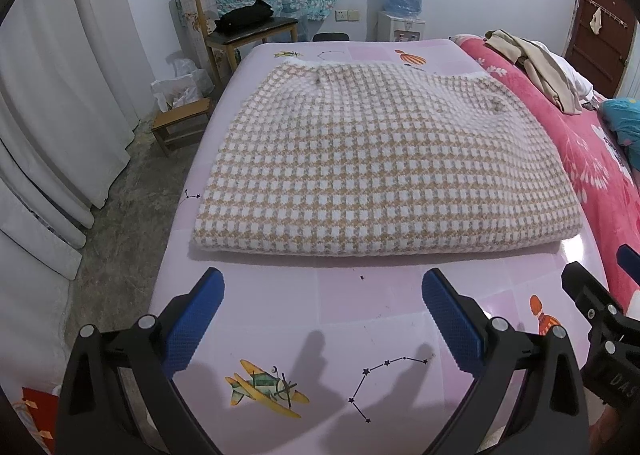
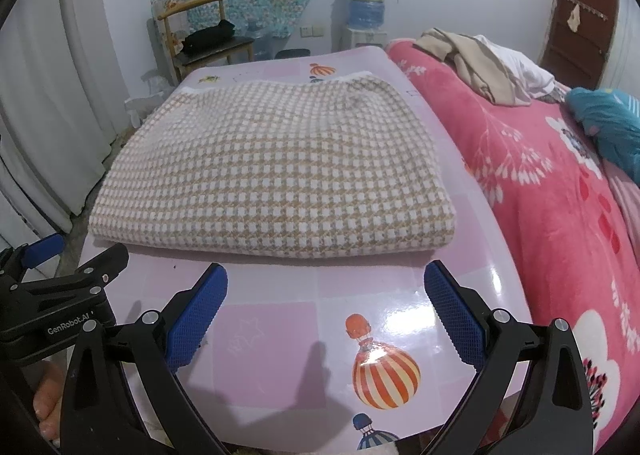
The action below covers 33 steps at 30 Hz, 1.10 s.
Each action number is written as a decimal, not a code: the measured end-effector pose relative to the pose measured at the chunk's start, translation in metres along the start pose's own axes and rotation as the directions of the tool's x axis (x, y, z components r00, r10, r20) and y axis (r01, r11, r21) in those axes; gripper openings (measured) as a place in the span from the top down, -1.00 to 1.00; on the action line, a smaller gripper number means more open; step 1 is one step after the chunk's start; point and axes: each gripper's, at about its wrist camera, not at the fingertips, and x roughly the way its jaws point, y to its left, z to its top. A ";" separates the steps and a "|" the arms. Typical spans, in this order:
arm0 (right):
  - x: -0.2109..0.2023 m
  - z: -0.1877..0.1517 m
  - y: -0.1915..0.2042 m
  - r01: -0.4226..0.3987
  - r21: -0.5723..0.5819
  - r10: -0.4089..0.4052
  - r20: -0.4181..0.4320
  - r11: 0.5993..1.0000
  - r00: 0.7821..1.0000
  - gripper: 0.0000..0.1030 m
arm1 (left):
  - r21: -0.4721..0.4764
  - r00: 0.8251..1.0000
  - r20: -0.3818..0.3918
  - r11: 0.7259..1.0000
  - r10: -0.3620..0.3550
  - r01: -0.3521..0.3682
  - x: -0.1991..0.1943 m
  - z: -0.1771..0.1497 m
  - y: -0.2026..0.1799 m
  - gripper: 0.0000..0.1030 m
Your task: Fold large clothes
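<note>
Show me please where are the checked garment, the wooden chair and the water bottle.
checked garment (image 1: 384, 171), left wrist view, middle of its folded top
wooden chair (image 1: 256, 31), left wrist view, seat's front part
water bottle (image 2: 367, 5), right wrist view, middle of its body

Even indoor light, glare on the glossy table (image 2: 420, 315), finger shadows, sharp focus, fisheye-bent edges.

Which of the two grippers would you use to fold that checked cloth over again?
Probably the right gripper: the checked cloth's near right corner lies just past its open fingers. The left gripper, also open, faces the middle of the near edge, so either could start.
</note>
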 end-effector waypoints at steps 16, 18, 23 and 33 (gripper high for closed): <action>-0.002 -0.001 0.000 0.003 -0.005 -0.003 0.004 1.000 1.000 -0.84 | 0.001 1.000 0.003 1.000 0.011 -0.011 -0.003 -0.002 0.000 -0.89; -0.002 -0.001 -0.001 0.002 -0.005 -0.002 0.003 1.000 1.000 -0.84 | 0.001 1.000 0.004 1.000 0.012 -0.012 -0.003 -0.002 0.000 -0.89; -0.003 -0.002 -0.001 0.002 -0.006 -0.002 0.003 1.000 1.000 -0.84 | -0.001 1.000 0.005 1.000 0.017 -0.017 -0.003 -0.003 0.000 -0.89; -0.003 -0.002 0.001 0.007 -0.003 -0.007 0.002 1.000 1.000 -0.84 | -0.003 1.000 0.004 1.000 0.019 -0.019 -0.003 -0.003 0.001 -0.89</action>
